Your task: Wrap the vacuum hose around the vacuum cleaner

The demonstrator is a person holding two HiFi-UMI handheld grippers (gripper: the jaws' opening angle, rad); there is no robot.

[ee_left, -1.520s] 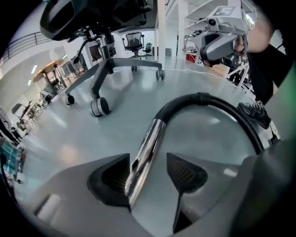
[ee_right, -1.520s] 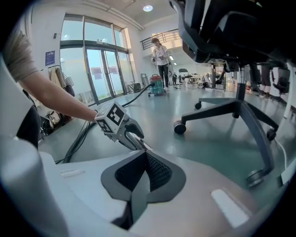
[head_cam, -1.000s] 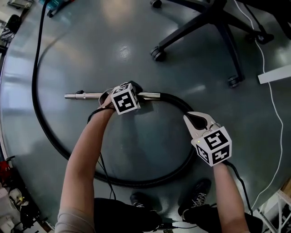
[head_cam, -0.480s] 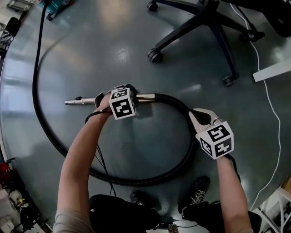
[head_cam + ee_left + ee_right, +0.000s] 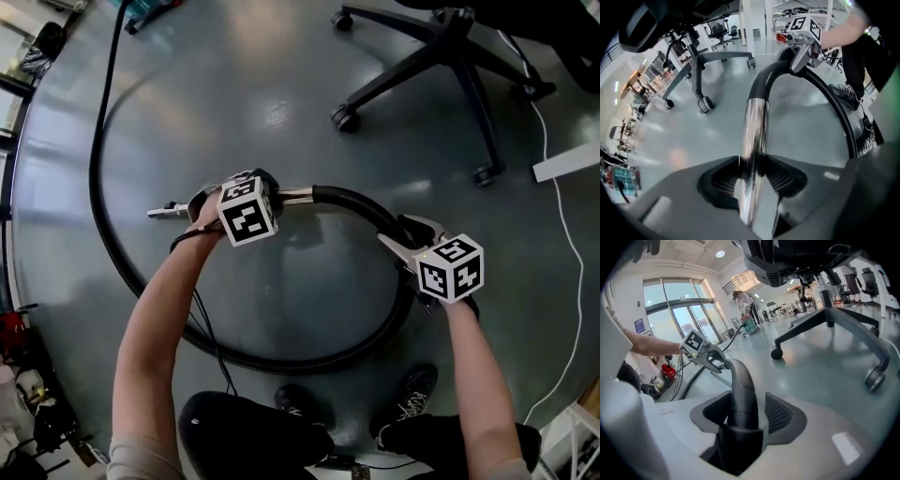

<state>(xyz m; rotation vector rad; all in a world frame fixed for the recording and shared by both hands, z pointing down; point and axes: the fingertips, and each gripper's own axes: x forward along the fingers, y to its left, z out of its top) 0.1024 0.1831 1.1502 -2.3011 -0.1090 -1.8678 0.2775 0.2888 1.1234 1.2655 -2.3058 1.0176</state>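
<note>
With my left claw (image 5: 752, 176) clamped on the tube (image 5: 754, 122) and my right claw (image 5: 743, 413) just opened, loosely astride the hose (image 5: 740, 380), I'd close squarely before lifting.

It was a large open-plan office or lab hall: a smooth grey floor (image 5: 281, 103) carried a wheeled office chair (image 5: 441, 47), with more chairs (image 5: 719, 30) and white furniture legs (image 5: 744, 23) farther off. Tall glass doors (image 5: 670, 315) lined one side under round ceiling lights (image 5: 720, 254). A white cable (image 5: 561, 234) trailed across the floor, and a person (image 5: 743, 298) stood in the distance.
</note>
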